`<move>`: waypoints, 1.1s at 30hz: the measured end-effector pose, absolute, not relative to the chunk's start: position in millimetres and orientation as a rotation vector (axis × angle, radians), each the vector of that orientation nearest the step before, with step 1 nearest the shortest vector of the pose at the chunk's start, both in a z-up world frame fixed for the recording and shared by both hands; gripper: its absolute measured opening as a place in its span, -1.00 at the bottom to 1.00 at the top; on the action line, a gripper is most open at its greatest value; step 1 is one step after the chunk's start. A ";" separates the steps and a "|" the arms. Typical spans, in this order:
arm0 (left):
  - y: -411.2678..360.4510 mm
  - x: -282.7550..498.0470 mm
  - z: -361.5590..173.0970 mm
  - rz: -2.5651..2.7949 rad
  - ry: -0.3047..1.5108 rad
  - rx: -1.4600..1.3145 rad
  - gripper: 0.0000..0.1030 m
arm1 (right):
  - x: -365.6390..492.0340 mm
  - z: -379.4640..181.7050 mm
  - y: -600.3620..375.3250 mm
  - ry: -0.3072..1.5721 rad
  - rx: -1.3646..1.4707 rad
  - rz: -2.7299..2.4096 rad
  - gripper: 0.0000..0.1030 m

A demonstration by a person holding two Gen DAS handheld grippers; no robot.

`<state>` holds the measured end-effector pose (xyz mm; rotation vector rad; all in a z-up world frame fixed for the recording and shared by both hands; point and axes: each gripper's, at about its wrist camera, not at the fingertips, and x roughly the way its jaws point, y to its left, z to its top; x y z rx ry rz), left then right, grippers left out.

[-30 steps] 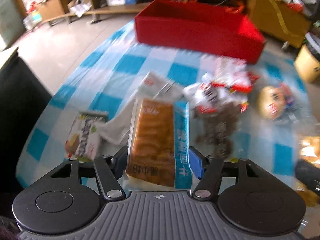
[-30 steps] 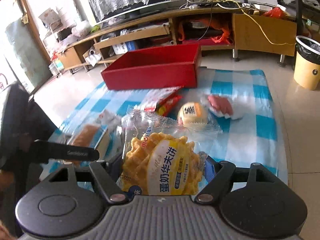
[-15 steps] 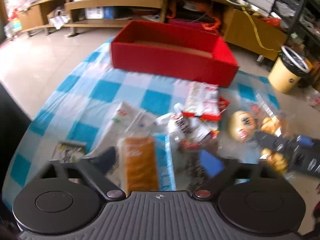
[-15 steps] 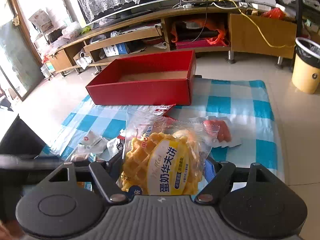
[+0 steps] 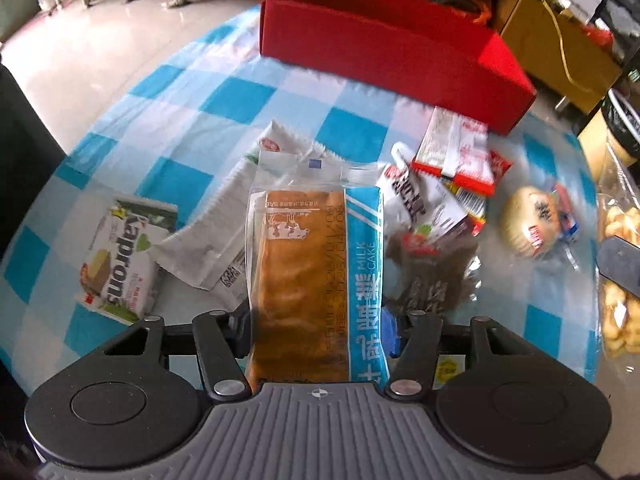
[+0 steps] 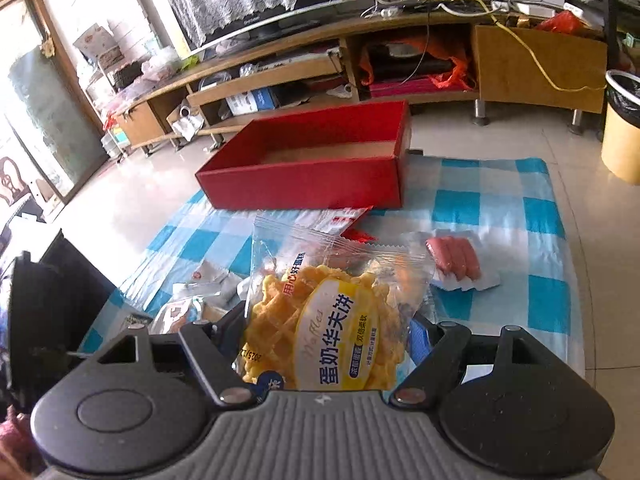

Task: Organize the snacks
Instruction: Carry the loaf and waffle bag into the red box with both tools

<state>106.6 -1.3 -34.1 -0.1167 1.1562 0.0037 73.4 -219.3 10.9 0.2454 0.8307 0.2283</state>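
Left claw (image 5: 316,336): jaws closing on the milk cake packet (image 5: 316,280), pads at both its edges; packet stands above the snack pile on the checked tabletop (image 5: 224,92). Right claw (image 6: 332,336): clamped on the waffle packet (image 6: 324,320), lifted clear. Red box (image 6: 304,176) sits at the far end, nothing visible inside. Step in hand: pick-up. Next, as I judge it: firm left grip, then carry both over the box wall and release.

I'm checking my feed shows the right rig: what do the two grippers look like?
Both match: the left gripper and right gripper have black linkage arms with silver pivot pins, blue finger pads, round black discs either side, and a ribbed grey body with a small crosshair mark.
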 end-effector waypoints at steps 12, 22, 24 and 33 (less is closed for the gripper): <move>-19.1 154.8 24.4 -0.078 0.979 -0.148 0.25 | 130.6 37.2 -215.5 0.756 0.248 0.205 0.49; -37.0 279.3 39.9 -0.052 0.862 -0.137 0.26 | 251.7 33.2 -207.0 0.726 0.199 0.197 0.49; -40.2 301.3 37.4 -0.046 0.845 -0.126 0.26 | 273.6 29.5 -210.0 0.714 0.203 0.189 0.49; -42.3 358.9 -3.0 -0.023 0.826 -0.115 0.26 | 333.6 -17.7 -216.5 0.739 0.246 0.181 0.49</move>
